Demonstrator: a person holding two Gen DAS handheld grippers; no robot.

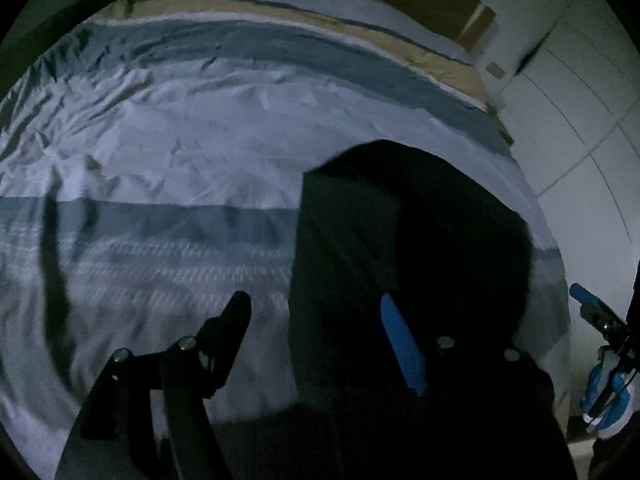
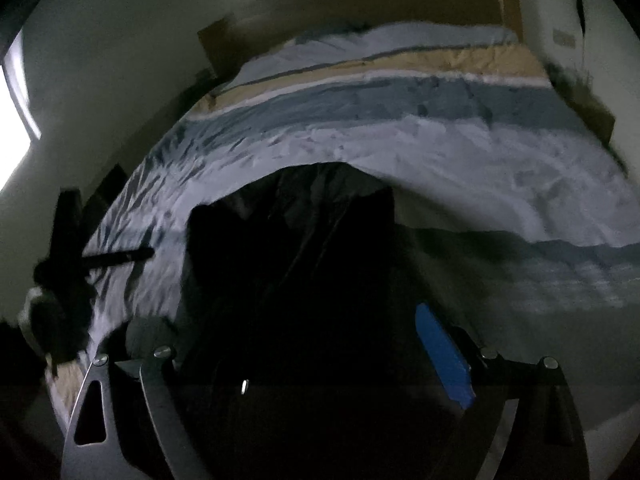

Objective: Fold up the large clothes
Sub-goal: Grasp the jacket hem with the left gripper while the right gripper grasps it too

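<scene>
A large black garment [image 1: 408, 232] lies on the bed, folded into a rough block; it also shows in the right wrist view [image 2: 296, 248]. My left gripper [image 1: 316, 320] is open, with its left finger over the bedspread and its blue-padded right finger [image 1: 402, 344] over the garment. My right gripper [image 2: 288, 344] is open above the garment's near part; its blue pad [image 2: 442, 360] shows, and its left finger is lost in the dark cloth. The right gripper also appears at the right edge of the left wrist view [image 1: 600, 320].
The bed is covered by a striped bedspread [image 1: 180, 140] in white, grey-blue and tan. A brown headboard [image 2: 360, 8] stands at the far end. White wardrobe doors [image 1: 580, 120] run along the bed's right side. A bright window [image 2: 16, 112] is at the left.
</scene>
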